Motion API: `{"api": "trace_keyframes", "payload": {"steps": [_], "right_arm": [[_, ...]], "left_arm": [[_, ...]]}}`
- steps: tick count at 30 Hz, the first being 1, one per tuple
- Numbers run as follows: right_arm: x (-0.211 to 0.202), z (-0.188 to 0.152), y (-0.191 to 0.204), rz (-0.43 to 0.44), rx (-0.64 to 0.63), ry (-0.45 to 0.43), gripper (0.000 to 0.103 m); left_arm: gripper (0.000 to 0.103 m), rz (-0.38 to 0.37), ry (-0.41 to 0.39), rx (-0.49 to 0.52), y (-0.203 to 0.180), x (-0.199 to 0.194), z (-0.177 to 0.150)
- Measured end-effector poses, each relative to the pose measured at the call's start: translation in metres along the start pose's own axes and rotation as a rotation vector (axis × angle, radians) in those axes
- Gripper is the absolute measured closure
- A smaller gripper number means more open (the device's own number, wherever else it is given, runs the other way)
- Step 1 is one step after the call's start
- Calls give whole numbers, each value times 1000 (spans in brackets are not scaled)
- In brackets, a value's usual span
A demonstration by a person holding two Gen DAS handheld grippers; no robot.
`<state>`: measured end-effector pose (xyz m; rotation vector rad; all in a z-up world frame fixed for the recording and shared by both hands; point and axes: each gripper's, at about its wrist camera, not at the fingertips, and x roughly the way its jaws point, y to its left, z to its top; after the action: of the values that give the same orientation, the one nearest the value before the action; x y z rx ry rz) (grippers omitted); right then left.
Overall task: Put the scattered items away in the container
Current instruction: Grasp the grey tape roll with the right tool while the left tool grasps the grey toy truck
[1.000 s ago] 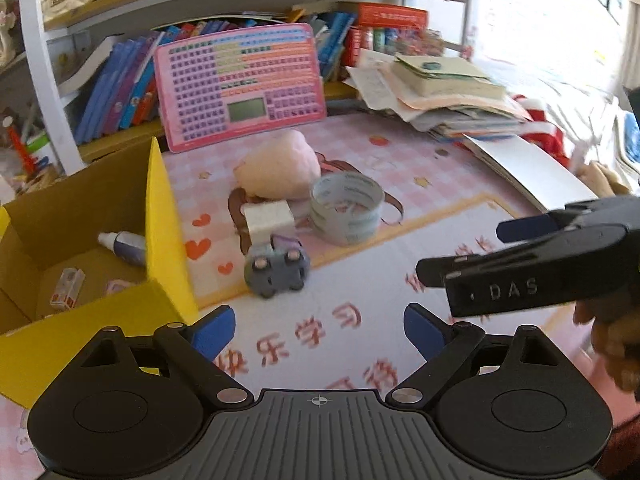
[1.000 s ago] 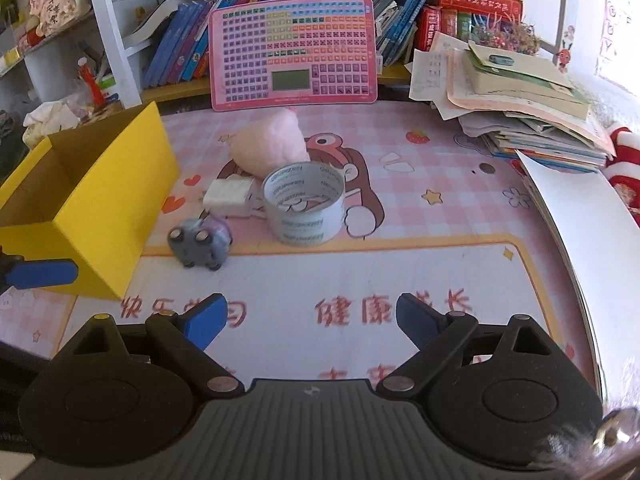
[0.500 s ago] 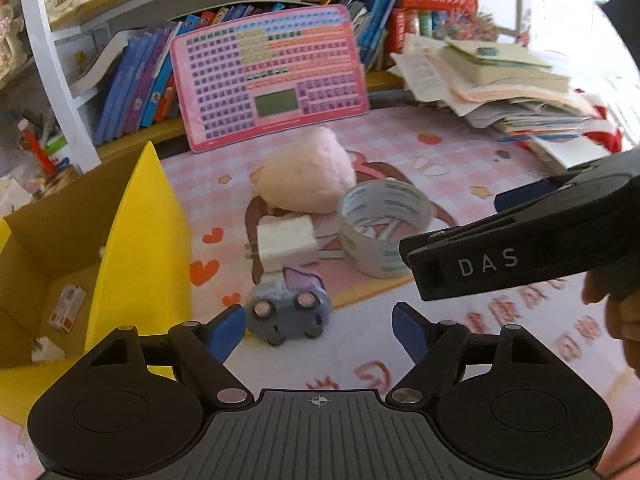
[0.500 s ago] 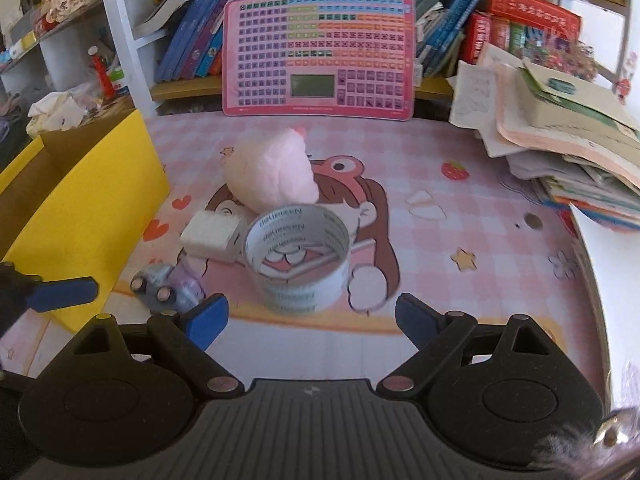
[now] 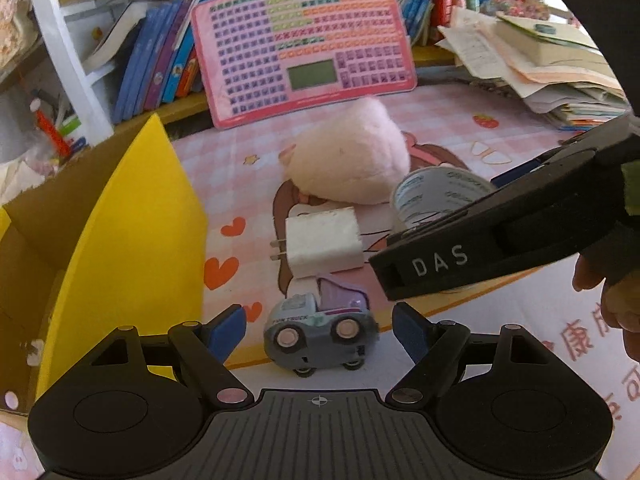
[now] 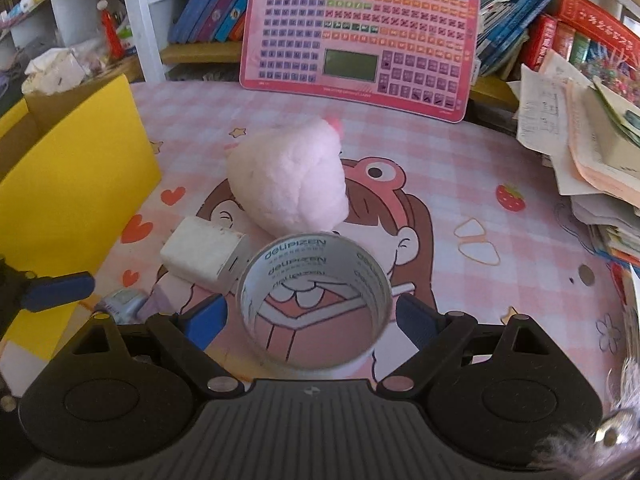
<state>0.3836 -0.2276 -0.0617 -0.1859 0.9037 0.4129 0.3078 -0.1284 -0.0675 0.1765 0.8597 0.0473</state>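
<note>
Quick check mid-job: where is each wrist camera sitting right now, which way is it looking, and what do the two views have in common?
Left wrist: on the left gripper, looking down along open fingers at the toy truck; the right gripper's side and a hand show.
Right wrist: on the right gripper, looking down into the tape roll between open fingers; a left fingertip shows.
Shared: pink plush, white charger, yellow box, pink keyboard toy.
</note>
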Motion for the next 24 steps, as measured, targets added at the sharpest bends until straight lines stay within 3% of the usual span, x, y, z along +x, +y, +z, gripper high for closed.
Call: {"api": "trace_keyframes", "payload": {"steps": [4,6,10,24], "right_arm": [[10,4,0,-12,-14,16,14],[11,5,-2,-7,-7,18,20],[9,4,-4,-9,-1,16,21],[-24,-11,-12,13,47,-17,21]], "left_arm": [[23,4,26,-18,3,7,0],[25,3,32,-31,4,10,1],[39,-22,63,-59,5,17,1],[39,-119,4,-97,11,-11,2]]}}
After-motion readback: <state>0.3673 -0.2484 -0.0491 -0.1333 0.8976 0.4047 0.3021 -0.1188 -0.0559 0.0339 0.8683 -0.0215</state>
